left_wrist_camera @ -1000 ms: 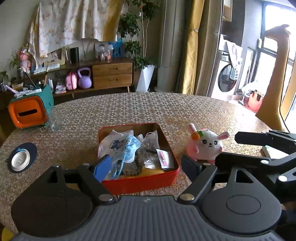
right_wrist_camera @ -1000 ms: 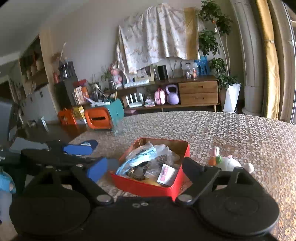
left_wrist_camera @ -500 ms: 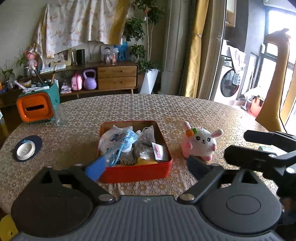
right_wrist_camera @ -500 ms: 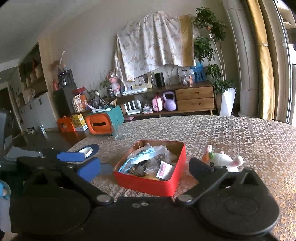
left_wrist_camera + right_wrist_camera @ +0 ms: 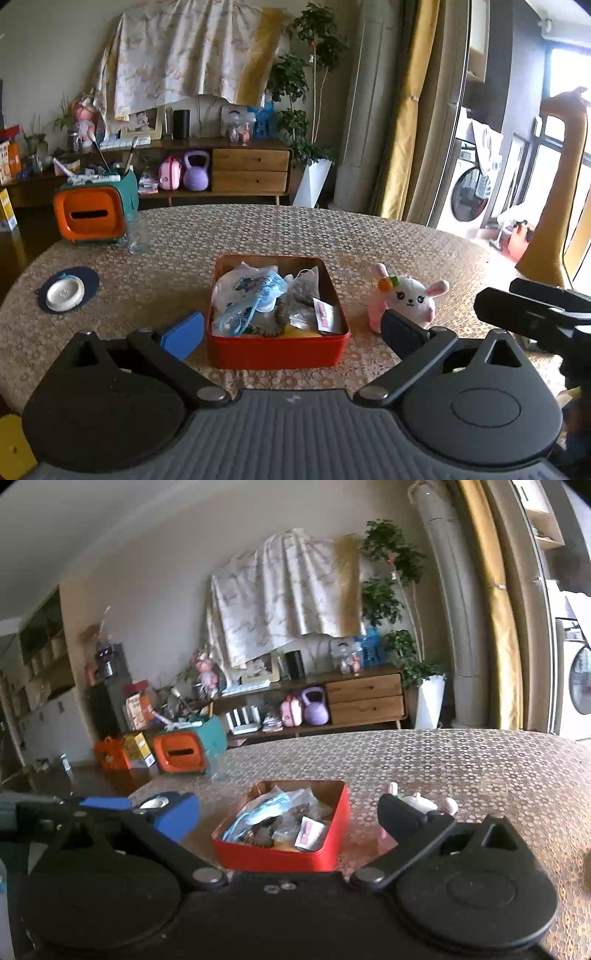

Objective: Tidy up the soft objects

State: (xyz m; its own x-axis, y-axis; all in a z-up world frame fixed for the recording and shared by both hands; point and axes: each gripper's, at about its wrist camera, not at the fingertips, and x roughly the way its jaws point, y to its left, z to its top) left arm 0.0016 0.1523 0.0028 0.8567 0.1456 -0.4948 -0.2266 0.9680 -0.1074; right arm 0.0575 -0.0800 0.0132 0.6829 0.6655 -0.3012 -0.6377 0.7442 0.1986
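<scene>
Pink-and-white bunny toy [image 5: 408, 301] on desk [image 5: 258, 229] just right of red tin [image 5: 277, 350], both grippers' fingers [image 5: 183, 334] open and empty; next, probably reaching and pinching it gently.

Daylight from the windows [image 5: 561, 122] at the right of the left wrist view, blown out to white there. Room evenly lit, moderate brightness, walls dimmer on the left. Soft shadows only; worktop [image 5: 258, 236] shows a pale sheen on its far right side. Strong fisheye bending: curtains [image 5: 491, 620] and pillar curve, corners vignetted black. Right wrist view slightly softer, with motion blur. Black hand-held gripper bodies underexposed, little detail.
</scene>
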